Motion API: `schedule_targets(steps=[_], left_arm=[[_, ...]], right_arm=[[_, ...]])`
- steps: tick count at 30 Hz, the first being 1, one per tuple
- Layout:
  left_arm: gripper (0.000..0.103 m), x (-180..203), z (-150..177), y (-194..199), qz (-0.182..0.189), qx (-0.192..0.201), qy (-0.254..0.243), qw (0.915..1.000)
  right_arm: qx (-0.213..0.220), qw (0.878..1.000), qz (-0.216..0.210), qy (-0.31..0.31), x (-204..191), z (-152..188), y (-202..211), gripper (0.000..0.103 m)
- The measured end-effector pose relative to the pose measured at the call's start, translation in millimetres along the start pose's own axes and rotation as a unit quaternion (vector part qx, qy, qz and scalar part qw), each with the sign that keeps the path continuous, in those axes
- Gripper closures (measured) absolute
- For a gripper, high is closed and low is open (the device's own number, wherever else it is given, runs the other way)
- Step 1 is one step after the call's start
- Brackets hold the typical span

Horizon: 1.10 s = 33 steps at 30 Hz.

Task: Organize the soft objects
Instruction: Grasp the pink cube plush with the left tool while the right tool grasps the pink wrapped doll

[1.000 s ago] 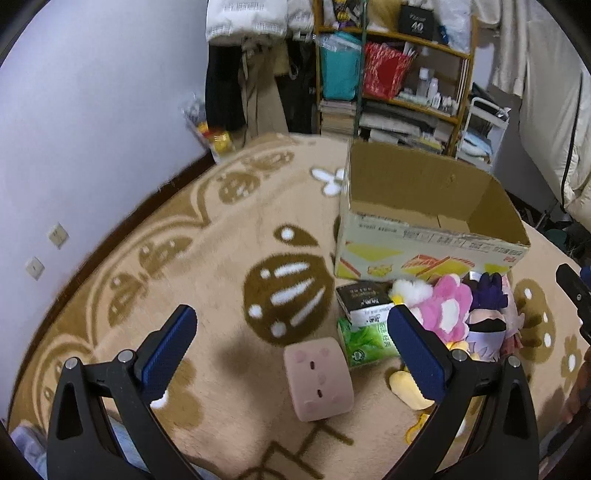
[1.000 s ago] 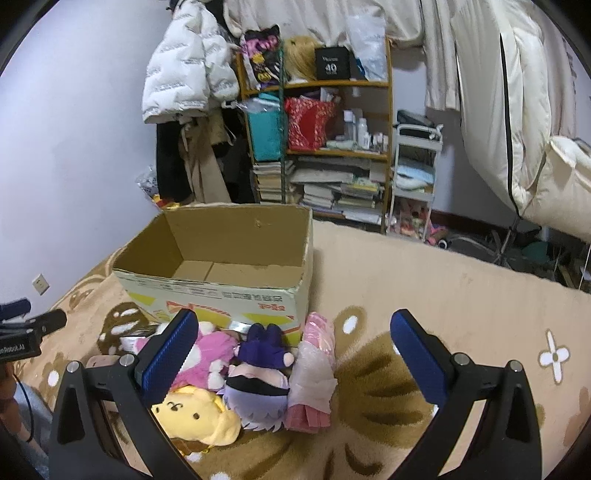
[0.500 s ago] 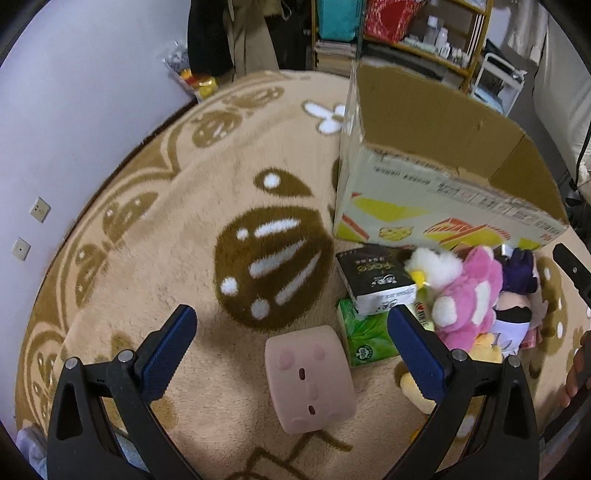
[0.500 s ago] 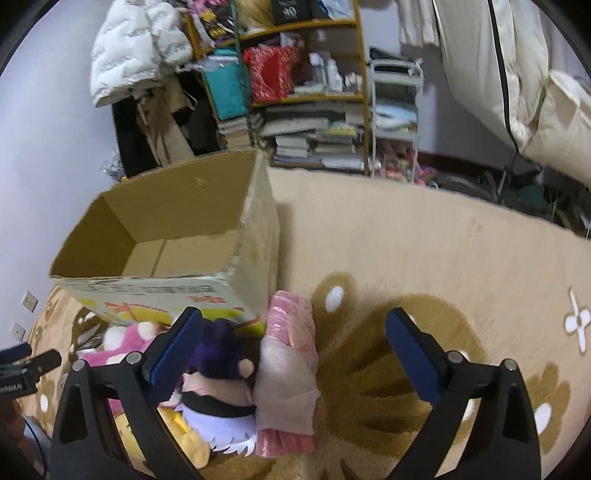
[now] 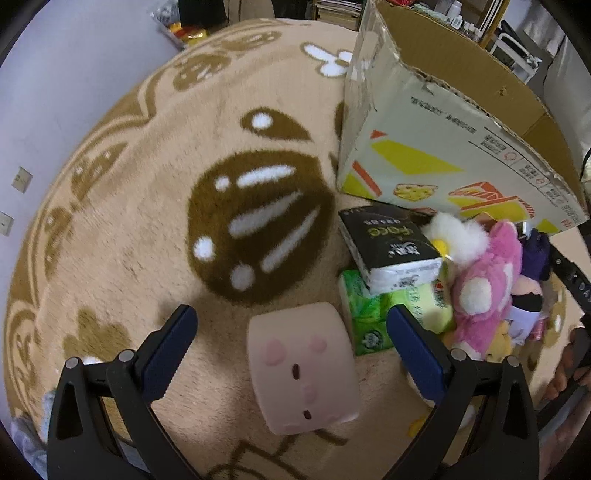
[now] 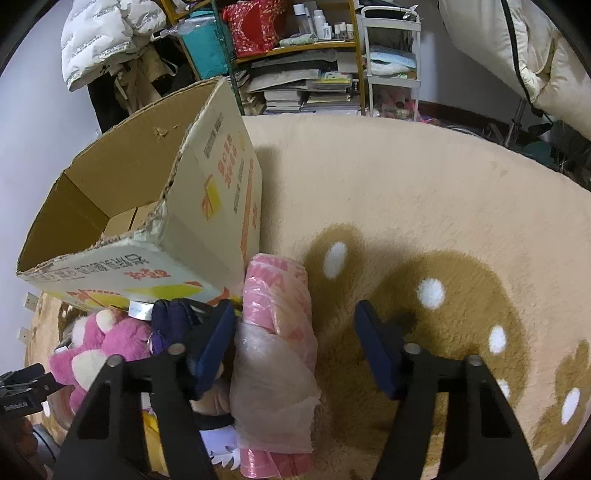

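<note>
A pink cube plush point(image 5: 303, 369) lies on the carpet between the open fingers of my left gripper point(image 5: 291, 332), just below them. Beside it lie a green tissue pack point(image 5: 364, 317), a black tissue pack point(image 5: 388, 251), a pink-and-white plush point(image 5: 484, 288) and a purple-haired doll point(image 5: 532, 258). An open cardboard box point(image 5: 443, 147) stands behind them. My right gripper point(image 6: 295, 332) is open over a pink plastic-wrapped bundle point(image 6: 275, 332), with its left finger against the purple doll point(image 6: 170, 317). The pink plush point(image 6: 107, 343) and the box point(image 6: 147, 206) also show in the right wrist view.
The beige-and-brown carpet point(image 6: 424, 206) stretches to the right. A cluttered shelf point(image 6: 295, 55), a white trolley point(image 6: 391, 59) and hanging clothes point(image 6: 110, 33) stand behind the box. The wall point(image 5: 55, 74) runs along the left.
Both grippers have come down and forward. The left one now brackets the pink cube plush; the right one has closed in over the pink bundle. Both stay open.
</note>
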State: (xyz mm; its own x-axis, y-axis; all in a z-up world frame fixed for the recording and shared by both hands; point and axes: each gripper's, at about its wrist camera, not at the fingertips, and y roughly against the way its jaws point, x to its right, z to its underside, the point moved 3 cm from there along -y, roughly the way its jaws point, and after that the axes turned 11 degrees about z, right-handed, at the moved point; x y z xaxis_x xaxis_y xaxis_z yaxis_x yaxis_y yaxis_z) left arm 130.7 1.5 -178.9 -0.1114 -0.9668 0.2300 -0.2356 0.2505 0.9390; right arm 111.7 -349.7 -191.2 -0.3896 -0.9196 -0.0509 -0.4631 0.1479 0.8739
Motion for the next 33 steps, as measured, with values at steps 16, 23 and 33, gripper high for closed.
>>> schedule_targets(steps=[16, 23, 33], left_arm=[[0.043, 1, 8, -11, 0.031, -0.024, 0.019, 0.9991], [0.052, -1, 13, -10, 0.023, -0.023, 0.017, 0.9993], [0.057, -6, 9, -3, 0.021, -0.012, 0.015, 0.9996]], right_arm=[[-0.010, 1.000, -0.006, 0.016, -8, 3, 4, 0.051], [-0.038, 0.999, -0.026, -0.003, -3, 6, -5, 0.057], [-0.025, 0.999, -0.040, 0.012, -9, 5, 5, 0.079]])
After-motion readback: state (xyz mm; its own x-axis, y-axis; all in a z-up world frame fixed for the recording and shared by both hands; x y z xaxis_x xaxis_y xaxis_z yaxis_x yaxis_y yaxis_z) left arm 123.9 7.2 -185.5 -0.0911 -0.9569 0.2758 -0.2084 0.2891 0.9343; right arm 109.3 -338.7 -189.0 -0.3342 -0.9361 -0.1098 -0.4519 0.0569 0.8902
